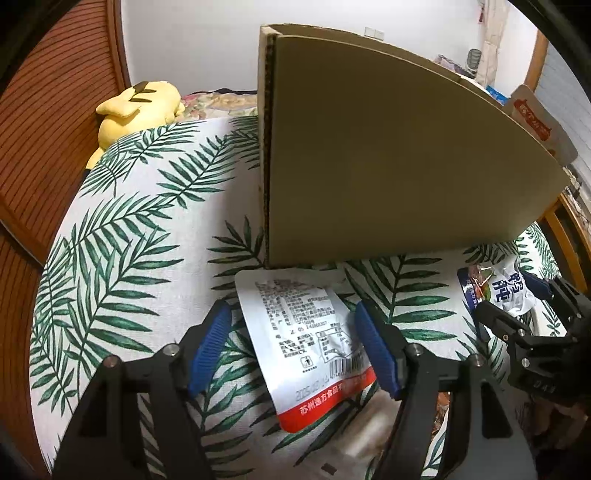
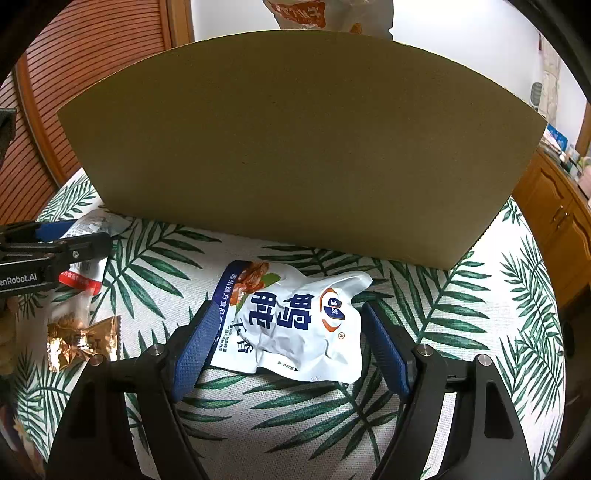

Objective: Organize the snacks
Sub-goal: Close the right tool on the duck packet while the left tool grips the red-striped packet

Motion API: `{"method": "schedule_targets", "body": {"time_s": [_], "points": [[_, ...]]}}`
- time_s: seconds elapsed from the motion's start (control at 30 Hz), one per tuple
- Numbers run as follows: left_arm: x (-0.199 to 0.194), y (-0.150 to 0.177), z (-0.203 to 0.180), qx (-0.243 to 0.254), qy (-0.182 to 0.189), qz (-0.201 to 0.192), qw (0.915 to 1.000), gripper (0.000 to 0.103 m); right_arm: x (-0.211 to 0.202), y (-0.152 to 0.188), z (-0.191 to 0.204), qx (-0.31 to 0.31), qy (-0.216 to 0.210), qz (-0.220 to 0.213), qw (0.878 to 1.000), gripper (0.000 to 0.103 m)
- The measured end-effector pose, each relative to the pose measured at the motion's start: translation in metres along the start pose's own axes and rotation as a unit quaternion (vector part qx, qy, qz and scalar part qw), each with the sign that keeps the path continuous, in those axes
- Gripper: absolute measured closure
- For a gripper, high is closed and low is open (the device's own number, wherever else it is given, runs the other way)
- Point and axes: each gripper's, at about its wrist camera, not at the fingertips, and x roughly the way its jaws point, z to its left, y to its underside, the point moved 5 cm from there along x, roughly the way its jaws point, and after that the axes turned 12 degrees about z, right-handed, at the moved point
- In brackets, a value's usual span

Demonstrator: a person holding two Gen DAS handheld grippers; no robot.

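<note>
A cardboard box (image 1: pixel 388 155) fills the upper middle of both views, standing on a worktop (image 1: pixel 122 236) covered in a palm-leaf cloth. An orange-and-white packet (image 2: pixel 299 13) pokes above its top edge at the upper middle of the right wrist view, so some snacks seem to be stowed already.

Lower centre of the left wrist view, a white pouch with a red strip (image 1: pixel 314 339) lies back side up on the cloth, just in front of the box. The left gripper (image 1: pixel 291 347) straddles it with jaws released: the blue pads stand either side of the pouch, the right one at or very near its edge, the left one clear of it.

Lower centre of the right wrist view, a white-and-blue pouch (image 2: pixel 295 325) lies crumpled, face up, near the box's front wall. The right gripper (image 2: pixel 288 343) brackets it, jaws likewise released; the left pad sits at the pouch's edge, the right pad apart from it.

At the lower left of that view a small gold wrapper (image 2: pixel 81 339) lies loose.

The step in hand looks like the pick-up of two pouches at once. Next, each pair of jaws would need to close across its pouch, which is thin and slippery and may buckle, then lift it over the box's high wall.
</note>
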Motion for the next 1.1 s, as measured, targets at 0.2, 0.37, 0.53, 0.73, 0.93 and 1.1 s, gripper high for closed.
{"method": "schedule_targets", "body": {"time_s": [0.2,0.37,0.53,0.73,0.93,1.1], "points": [[0.0,0.002,0.001,-0.004,0.001,-0.004,1.0,0.031,0.0,0.0,0.0,0.0,0.0,0.0,1.0,0.022],[-0.002,0.008,0.005,0.005,0.008,0.0,1.0,0.031,0.0,0.0,-0.001,0.0,0.0,0.0,1.0,0.021],[-0.008,0.012,0.008,0.008,0.02,0.002,0.9998,0.051,0.0,0.0,-0.001,0.0,0.0,0.0,1.0,0.021],[-0.017,0.027,0.003,0.02,0.04,-0.002,0.999,0.072,0.001,-0.001,-0.001,0.0,0.0,0.0,1.0,0.021],[-0.032,0.035,-0.004,0.02,0.058,-0.026,0.9978,0.083,0.002,-0.002,-0.002,0.0,0.0,0.001,1.0,0.021],[-0.044,0.037,-0.002,0.009,0.077,-0.04,0.9962,0.083,0.001,-0.002,-0.001,-0.007,0.001,0.002,1.0,0.023]]}}
